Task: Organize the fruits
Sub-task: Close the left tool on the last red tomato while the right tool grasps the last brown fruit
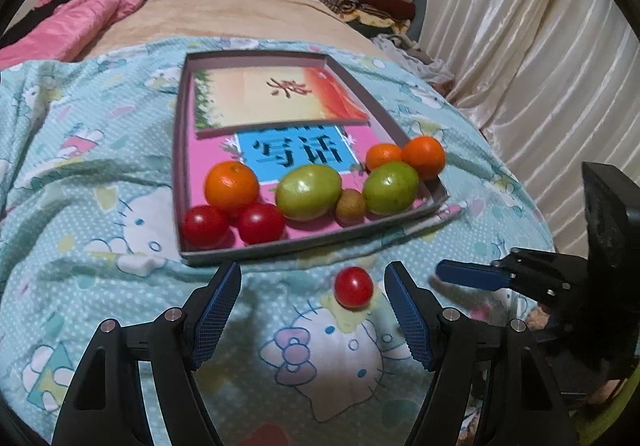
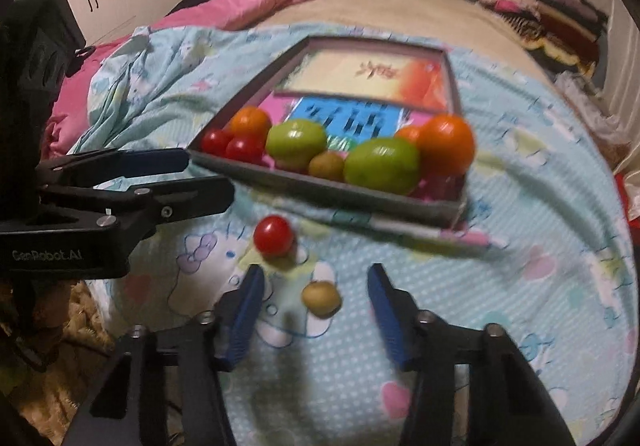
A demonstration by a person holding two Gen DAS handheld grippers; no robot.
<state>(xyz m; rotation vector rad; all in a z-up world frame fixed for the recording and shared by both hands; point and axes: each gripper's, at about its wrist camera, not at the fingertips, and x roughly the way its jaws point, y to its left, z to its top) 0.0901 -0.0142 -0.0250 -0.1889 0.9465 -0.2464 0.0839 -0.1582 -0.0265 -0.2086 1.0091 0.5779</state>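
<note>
step: pick loose fruit | left gripper [image 1: 312, 310] open by cherry tomato [image 1: 353, 287] | right gripper [image 2: 314, 306] open around small brown fruit [image 2: 321, 299] | next: close, move to tray [image 1: 304, 246]

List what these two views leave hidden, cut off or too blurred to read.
- Left view: the small brown fruit on the sheet is not seen; the right gripper shows one finger only.
- Right view: motion blur smears the tray print.
- Right view: the left gripper is seen side-on, so its gap is unreadable.
</note>
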